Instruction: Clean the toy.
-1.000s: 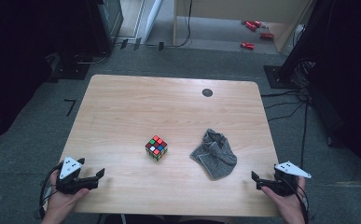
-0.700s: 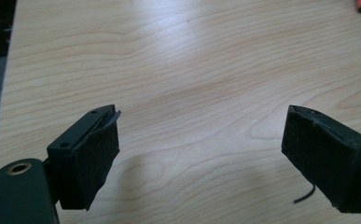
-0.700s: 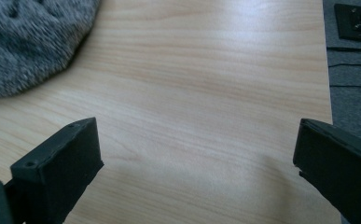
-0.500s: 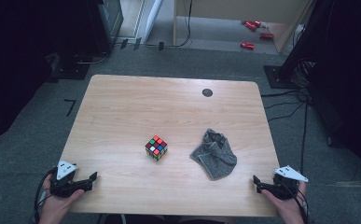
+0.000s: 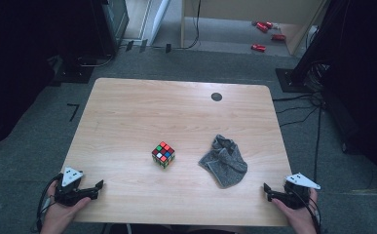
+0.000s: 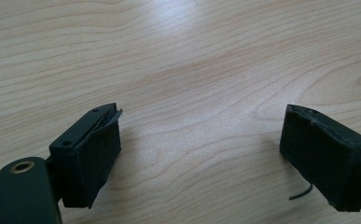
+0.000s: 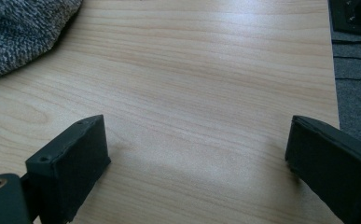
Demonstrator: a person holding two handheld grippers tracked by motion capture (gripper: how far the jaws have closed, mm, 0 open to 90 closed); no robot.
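Observation:
A scrambled colour cube (image 5: pixel 163 154) sits near the middle of the wooden table (image 5: pixel 176 112). To its right lies a crumpled grey cloth (image 5: pixel 223 160), apart from the cube. My left gripper (image 5: pixel 97 187) rests at the near left corner, well away from the cube. In the left gripper view it (image 6: pixel 201 154) is open over bare wood with nothing between the pads. At the near right corner my right gripper (image 5: pixel 267 190) sits just in front of the cloth. It (image 7: pixel 197 158) is open and empty too, with the cloth (image 7: pixel 19 32) at the upper left.
A black round grommet (image 5: pixel 216 96) is set in the table near the far edge. Cables (image 5: pixel 317 112) run over the grey floor to the right of the table. Red items (image 5: pixel 259 47) lie on the floor beyond it, and dark stands flank both sides.
Both grippers have drawn back slightly toward the near edge of the table. The cube and the cloth have stayed put.

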